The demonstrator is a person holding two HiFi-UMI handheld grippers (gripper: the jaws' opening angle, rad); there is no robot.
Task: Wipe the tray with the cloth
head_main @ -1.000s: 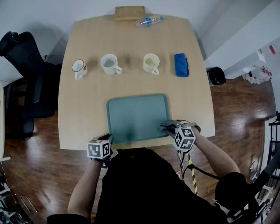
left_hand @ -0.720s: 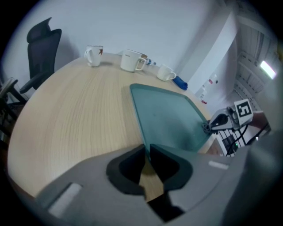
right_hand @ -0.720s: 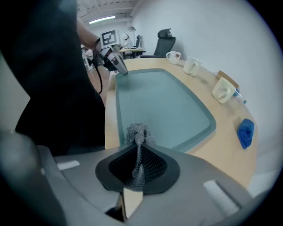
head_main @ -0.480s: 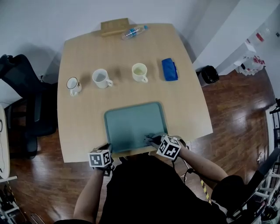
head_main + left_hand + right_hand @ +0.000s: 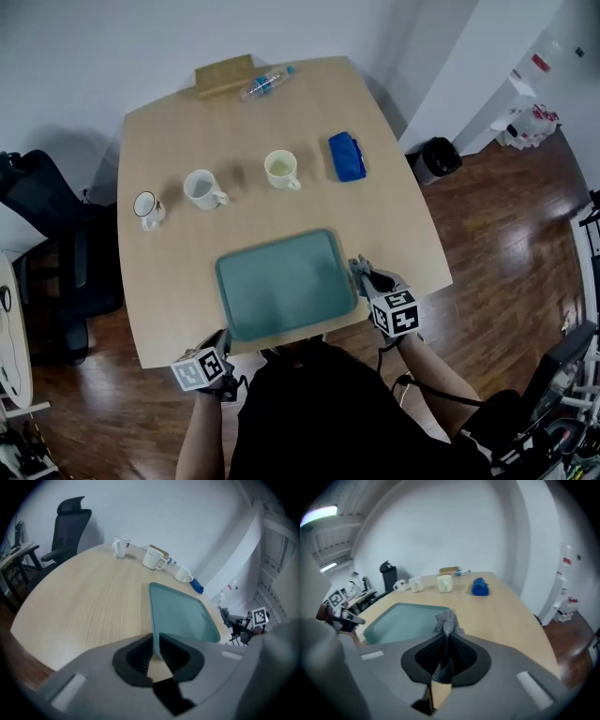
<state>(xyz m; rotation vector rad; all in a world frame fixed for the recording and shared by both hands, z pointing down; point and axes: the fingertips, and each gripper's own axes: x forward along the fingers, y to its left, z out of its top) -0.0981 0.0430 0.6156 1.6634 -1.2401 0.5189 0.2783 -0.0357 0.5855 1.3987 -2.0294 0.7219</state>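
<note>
A teal tray [image 5: 281, 281] lies near the table's front edge. My left gripper [image 5: 225, 339] is shut on the tray's front left rim, and in the left gripper view the thin teal rim [image 5: 154, 641] runs between the pads of the left gripper [image 5: 154, 649]. My right gripper [image 5: 362, 273] hovers at the tray's right edge, shut on a grey mesh cloth [image 5: 446, 619]. In the right gripper view the cloth bunches up above the jaws of the right gripper [image 5: 446, 637], with the tray [image 5: 401, 620] to the left of it.
A folded blue cloth [image 5: 347, 156] and three mugs [image 5: 281, 170] [image 5: 202, 189] [image 5: 146, 208] stand in a row behind the tray. A plastic bottle [image 5: 265, 83] and a wooden block [image 5: 225, 75] lie at the far edge. A black office chair [image 5: 42, 220] stands left of the table.
My right gripper with the grey cloth swept left across the tray's front part, then back to its right edge. The left gripper kept its hold on the tray. The head camera shifted.
</note>
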